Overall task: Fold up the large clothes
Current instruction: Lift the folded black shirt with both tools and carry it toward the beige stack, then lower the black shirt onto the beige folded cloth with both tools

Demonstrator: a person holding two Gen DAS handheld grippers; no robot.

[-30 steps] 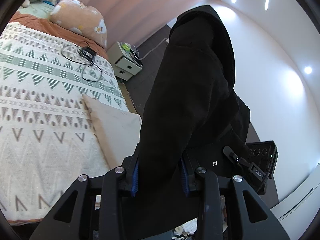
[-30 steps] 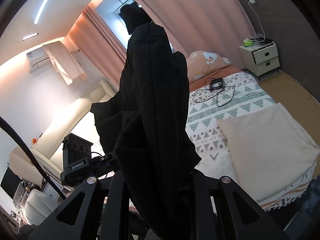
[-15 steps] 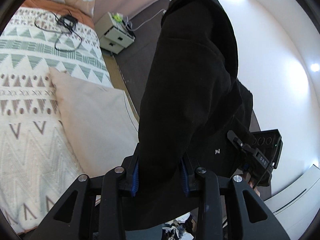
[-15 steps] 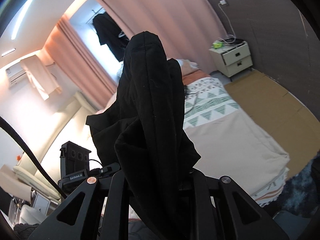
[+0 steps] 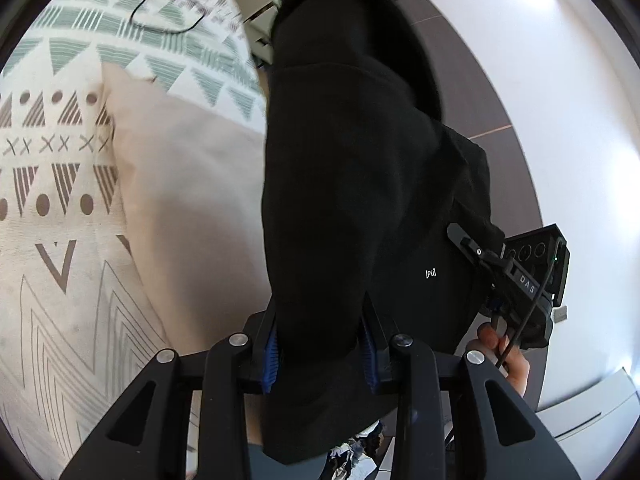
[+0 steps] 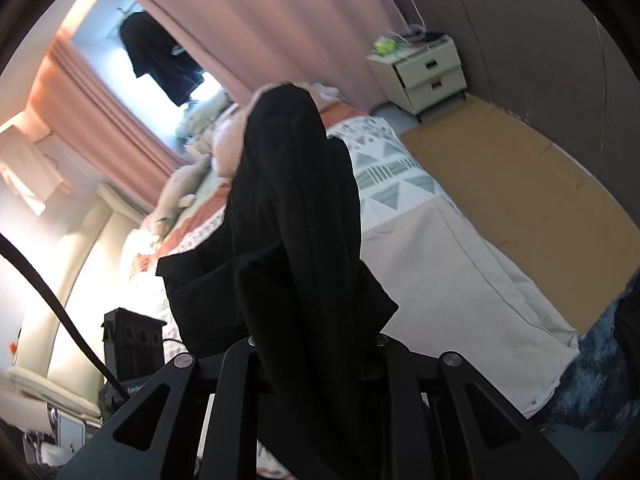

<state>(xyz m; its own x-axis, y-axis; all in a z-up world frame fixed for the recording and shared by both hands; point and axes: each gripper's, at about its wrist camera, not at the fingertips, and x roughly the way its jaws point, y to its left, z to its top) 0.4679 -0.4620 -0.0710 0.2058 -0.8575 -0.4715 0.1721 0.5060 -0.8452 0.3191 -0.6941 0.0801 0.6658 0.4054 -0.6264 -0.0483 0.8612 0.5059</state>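
A large black garment hangs bunched in the air beside the bed, held at both ends. My left gripper is shut on one part of it, the blue pads pressing the cloth from both sides. My right gripper is shut on another fold of the same black garment, which drapes over its fingers and hides the tips. In the left wrist view the right gripper's body and a hand show at the right. The left gripper's body shows low at the left of the right wrist view.
A bed with a patterned cover and a beige blanket lies under and beyond the garment. A black cable lies on the cover. A nightstand, cardboard on the floor, pink curtains and plush toys stand farther off.
Both grippers have dropped and swung toward the bed with the garment still held. The beige blanket now fills more of each view, and the ceiling has left the frame.
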